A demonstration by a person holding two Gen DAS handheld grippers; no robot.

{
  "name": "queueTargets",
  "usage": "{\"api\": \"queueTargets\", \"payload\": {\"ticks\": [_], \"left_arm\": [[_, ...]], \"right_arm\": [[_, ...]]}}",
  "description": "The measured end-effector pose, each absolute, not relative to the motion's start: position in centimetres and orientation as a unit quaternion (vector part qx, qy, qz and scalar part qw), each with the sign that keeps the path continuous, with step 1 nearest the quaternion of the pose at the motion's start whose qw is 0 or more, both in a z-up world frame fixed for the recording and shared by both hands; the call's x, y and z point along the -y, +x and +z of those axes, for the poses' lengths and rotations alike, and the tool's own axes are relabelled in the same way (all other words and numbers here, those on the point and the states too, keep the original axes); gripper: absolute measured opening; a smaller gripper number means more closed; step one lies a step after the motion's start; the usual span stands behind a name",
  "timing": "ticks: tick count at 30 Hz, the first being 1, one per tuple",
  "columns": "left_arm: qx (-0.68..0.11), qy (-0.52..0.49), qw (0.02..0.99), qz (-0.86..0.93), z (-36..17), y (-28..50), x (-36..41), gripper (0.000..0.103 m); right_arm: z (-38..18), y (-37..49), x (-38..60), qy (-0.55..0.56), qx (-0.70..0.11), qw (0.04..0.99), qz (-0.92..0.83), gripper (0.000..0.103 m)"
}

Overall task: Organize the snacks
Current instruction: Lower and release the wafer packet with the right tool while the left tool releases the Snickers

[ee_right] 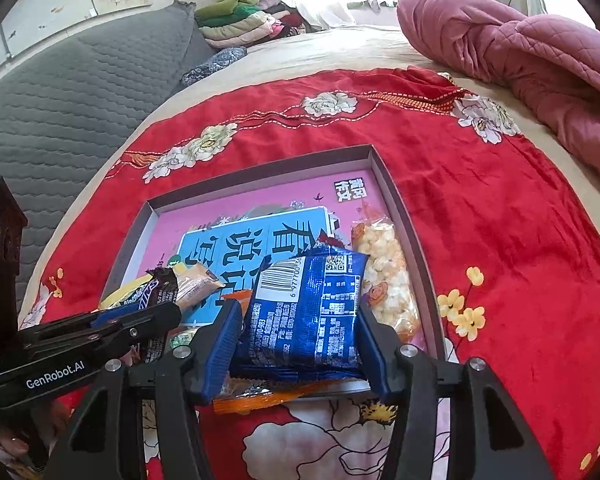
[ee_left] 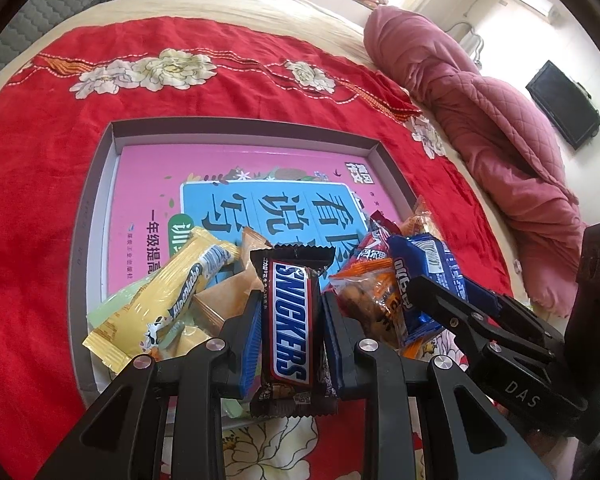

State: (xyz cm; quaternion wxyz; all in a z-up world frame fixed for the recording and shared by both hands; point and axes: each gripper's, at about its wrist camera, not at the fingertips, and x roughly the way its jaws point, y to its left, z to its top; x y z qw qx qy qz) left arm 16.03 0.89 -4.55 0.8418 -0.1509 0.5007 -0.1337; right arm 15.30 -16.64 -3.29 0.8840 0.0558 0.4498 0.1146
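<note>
A brown Snickers bar (ee_left: pixel 292 320) stands lengthwise between the blue pads of my left gripper (ee_left: pixel 290 300), which is shut on it over the near edge of a shallow grey box (ee_left: pixel 244 128) lined with a pink booklet. My right gripper (ee_right: pixel 300 312) is shut on a blue foil packet (ee_right: pixel 304 300), barcode side up, above the box's near right corner. In the left wrist view the right gripper (ee_left: pixel 452 292) and its blue packet (ee_left: pixel 424 256) are just to the right. In the right wrist view the left gripper (ee_right: pixel 168 312) holds the Snickers bar (ee_right: pixel 160 284) at the left.
Loose snacks lie in the near part of the box: a yellow Alpenliebe pack (ee_left: pixel 168 300), tan pouches, an orange packet (ee_left: pixel 368 292), a popcorn bag (ee_right: pixel 384 276). The box sits on a red flowered blanket (ee_left: pixel 180 100) on a bed. A pink quilt (ee_left: pixel 480 112) is bunched at the right.
</note>
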Motion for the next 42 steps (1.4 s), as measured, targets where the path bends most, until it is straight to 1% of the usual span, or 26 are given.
{"api": "queueTargets", "payload": {"ticks": [1, 6, 9, 17, 20, 24, 29, 32, 38, 41, 42], "left_arm": [[-0.501, -0.151, 0.842, -0.134, -4.6, 16.0, -0.9, 0.029], [-0.502, -0.151, 0.841, -0.132, -4.6, 16.1, -0.9, 0.029], [-0.503, -0.151, 0.841, -0.132, -4.6, 16.1, -1.0, 0.029], [-0.505, -0.15, 0.84, -0.131, -4.7, 16.1, -0.9, 0.03], [-0.506, -0.147, 0.84, -0.131, -4.6, 16.2, -0.8, 0.032], [-0.506, -0.147, 0.84, -0.132, -4.5, 16.2, -0.8, 0.038], [-0.506, -0.145, 0.84, -0.131, -4.5, 16.1, -0.9, 0.039], [-0.505, -0.144, 0.841, -0.13, -4.3, 16.1, -0.9, 0.046], [-0.504, -0.14, 0.843, -0.13, -4.0, 15.9, -0.8, 0.047], [-0.503, -0.141, 0.843, -0.128, -3.8, 15.9, -0.9, 0.055], [-0.503, -0.141, 0.843, -0.128, -3.8, 15.8, -1.0, 0.055]], "right_arm": [[-3.3, 15.4, 16.6, 0.055, -0.449, 0.884, 0.115, 0.058], [-3.0, 15.3, 16.6, 0.047, -0.444, 0.888, 0.11, 0.058], [-2.6, 15.1, 16.7, 0.044, -0.433, 0.894, 0.107, 0.063], [-2.1, 14.8, 16.7, 0.042, -0.429, 0.896, 0.109, 0.063], [-1.9, 14.3, 16.7, 0.036, -0.426, 0.897, 0.108, 0.063], [-1.7, 13.9, 17.0, 0.037, -0.426, 0.898, 0.105, 0.063], [-1.8, 13.7, 17.3, 0.04, -0.43, 0.896, 0.105, 0.063], [-1.8, 13.4, 17.3, 0.036, -0.43, 0.896, 0.107, 0.063], [-1.5, 13.1, 17.2, 0.031, -0.427, 0.897, 0.107, 0.063], [-1.3, 13.1, 17.2, 0.028, -0.425, 0.898, 0.107, 0.064], [-1.2, 13.0, 17.2, 0.027, -0.424, 0.899, 0.106, 0.064]]}}
